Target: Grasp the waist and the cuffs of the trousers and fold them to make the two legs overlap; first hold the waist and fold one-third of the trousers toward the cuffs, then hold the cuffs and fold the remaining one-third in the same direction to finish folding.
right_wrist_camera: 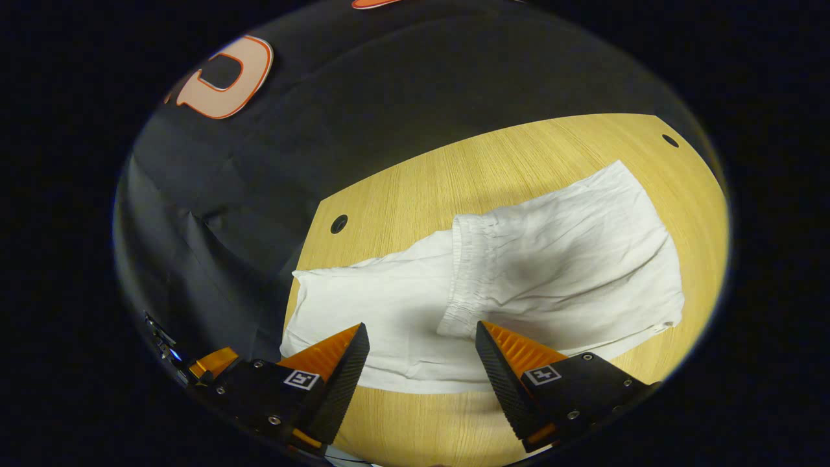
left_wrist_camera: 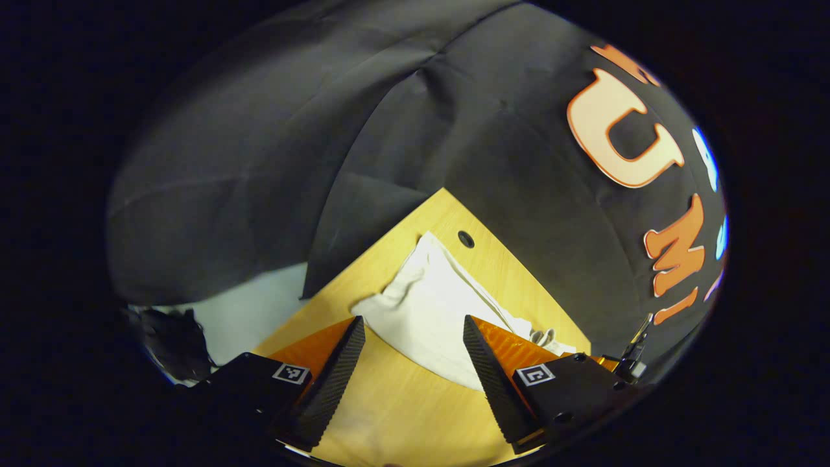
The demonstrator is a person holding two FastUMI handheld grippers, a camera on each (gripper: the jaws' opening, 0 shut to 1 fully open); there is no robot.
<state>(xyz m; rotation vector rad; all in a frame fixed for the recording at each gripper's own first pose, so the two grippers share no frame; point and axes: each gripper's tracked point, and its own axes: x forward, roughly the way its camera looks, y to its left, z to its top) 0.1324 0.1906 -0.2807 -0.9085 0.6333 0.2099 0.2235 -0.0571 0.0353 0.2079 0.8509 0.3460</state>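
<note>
- Left gripper (left_wrist_camera: 414,327) is spread apart and holds nothing, above the table (left_wrist_camera: 402,402).
- Right gripper (right_wrist_camera: 421,334) is likewise released.
- White trousers (right_wrist_camera: 493,285) lie at 12 o'clock from it, with the waist (right_wrist_camera: 463,272) folded over the legs.

Light yellow wood-grain bench (right_wrist_camera: 415,188) with small round dark holes (right_wrist_camera: 338,224) near its far corners, another hole (left_wrist_camera: 465,239) in the left gripper view. Directly on it, white crinkled cloth trousers (right_wrist_camera: 519,272), lying flat, elastic waist end folded over onto the legs; same trousers (left_wrist_camera: 431,305) bunched near the bench's edge.
</note>
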